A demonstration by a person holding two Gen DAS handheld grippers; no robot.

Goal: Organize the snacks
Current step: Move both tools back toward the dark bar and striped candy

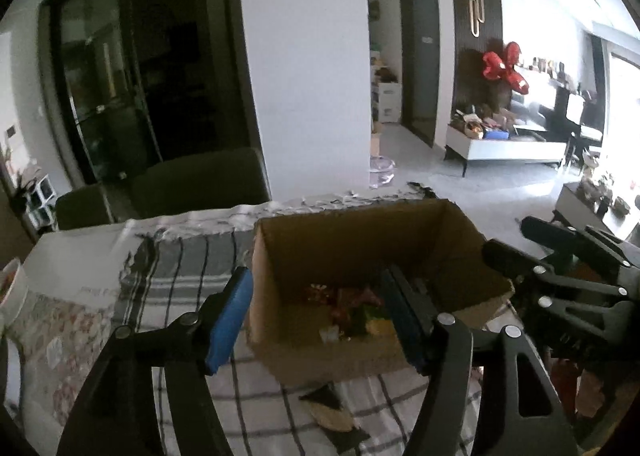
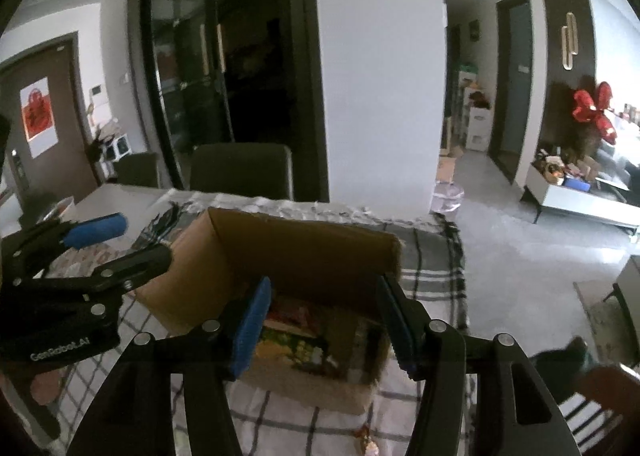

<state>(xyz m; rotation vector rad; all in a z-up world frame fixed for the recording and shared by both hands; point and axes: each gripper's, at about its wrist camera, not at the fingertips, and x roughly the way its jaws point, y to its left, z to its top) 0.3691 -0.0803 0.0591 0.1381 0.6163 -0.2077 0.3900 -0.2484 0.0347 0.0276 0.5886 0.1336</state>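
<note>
Several light, crinkly snack packets (image 1: 352,308) fill the cardboard box (image 1: 360,240); one lies at 6 o'clock on the desk (image 1: 180,268). Pinch edges gently. Left gripper (image 1: 316,316) and right gripper (image 2: 324,320) gape empty.

White pillar (image 1: 308,56), dark glass doors (image 2: 224,68), grey floor (image 1: 480,192), bright rm.
</note>
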